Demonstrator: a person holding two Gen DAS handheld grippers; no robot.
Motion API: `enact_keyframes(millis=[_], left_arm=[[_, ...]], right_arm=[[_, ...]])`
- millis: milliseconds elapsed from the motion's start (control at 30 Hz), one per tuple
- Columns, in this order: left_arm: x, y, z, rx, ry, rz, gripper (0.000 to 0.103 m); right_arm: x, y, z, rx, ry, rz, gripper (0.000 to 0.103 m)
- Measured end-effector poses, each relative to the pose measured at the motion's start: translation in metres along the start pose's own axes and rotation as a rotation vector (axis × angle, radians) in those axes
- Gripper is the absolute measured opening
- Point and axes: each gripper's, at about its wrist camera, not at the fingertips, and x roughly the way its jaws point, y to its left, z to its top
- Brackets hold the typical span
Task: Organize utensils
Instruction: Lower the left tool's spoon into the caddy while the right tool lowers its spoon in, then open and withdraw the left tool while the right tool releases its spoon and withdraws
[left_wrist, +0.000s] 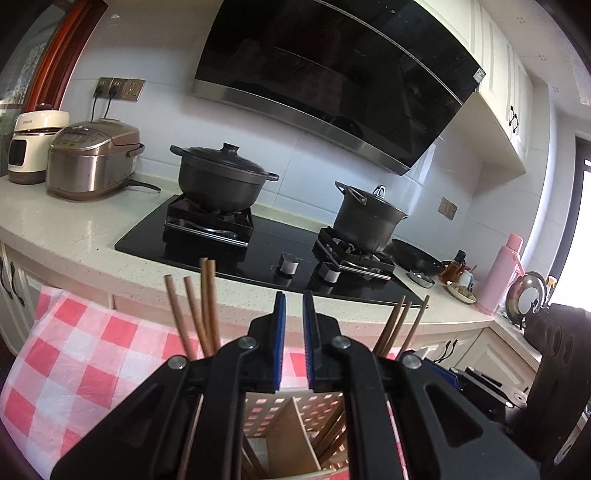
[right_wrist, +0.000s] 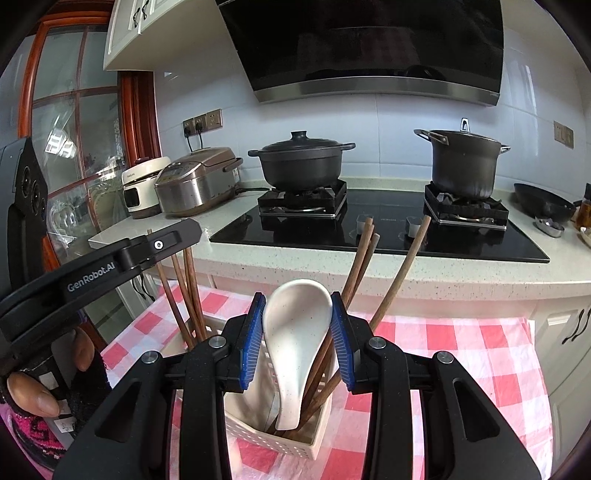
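Observation:
My right gripper (right_wrist: 297, 300) is shut on the bowl of a white ceramic spoon (right_wrist: 295, 343). The spoon's handle points down into a white perforated utensil holder (right_wrist: 295, 448) on the red-checked cloth (right_wrist: 461, 350). Brown wooden chopsticks (right_wrist: 360, 266) stand in the same compartment, and a second bunch (right_wrist: 184, 295) stands at the holder's left. My left gripper (left_wrist: 294, 300) hangs shut just above the holder (left_wrist: 258, 410), with nothing between its blue pads. Chopsticks rise on both sides of it, left (left_wrist: 207, 306) and right (left_wrist: 399, 325). One of the left gripper's fingers (right_wrist: 166, 240) shows beside the left bunch.
Behind the table runs a speckled counter (right_wrist: 406, 273) with a black gas hob (right_wrist: 369, 229). A black casserole (right_wrist: 301, 158) and a grey stockpot (right_wrist: 463, 162) sit on the hob. A rice cooker (right_wrist: 195, 181) stands at the left and a frying pan (right_wrist: 543, 201) at the right. A person's gloved hand (right_wrist: 33, 398) is at the lower left.

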Motion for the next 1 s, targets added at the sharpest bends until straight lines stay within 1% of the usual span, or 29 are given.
enact_keyframes(millis=[100,200,333,500,667,867,1000], left_arm=[[-0.009,0.000,-0.004,0.006,-0.003,-0.006,0.009],[-0.021,-0.005,-0.012,0.036,-0.013,-0.001,0.009],[-0.031,-0.008,-0.021,0.061,-0.008,0.018,0.009],[-0.043,-0.006,-0.022,0.071,-0.018,0.038,0.009],[-0.059,0.001,-0.025,0.088,-0.017,0.075,0.010],[-0.082,0.013,-0.049,0.112,0.011,0.116,0.011],[-0.094,0.013,-0.067,0.166,0.039,0.142,0.012]], right_arm=[[-0.006,0.001,-0.001,-0.002,-0.004,0.002,0.034],[-0.010,0.004,-0.001,-0.012,-0.006,0.006,0.034],[-0.004,0.005,-0.002,-0.016,0.016,0.000,0.034],[-0.001,0.006,-0.001,-0.014,0.024,-0.005,0.034],[0.006,0.012,0.001,-0.025,0.028,-0.008,0.034],[0.023,0.016,0.000,-0.034,0.062,-0.020,0.034],[0.029,0.023,-0.002,-0.042,0.076,-0.009,0.034]])
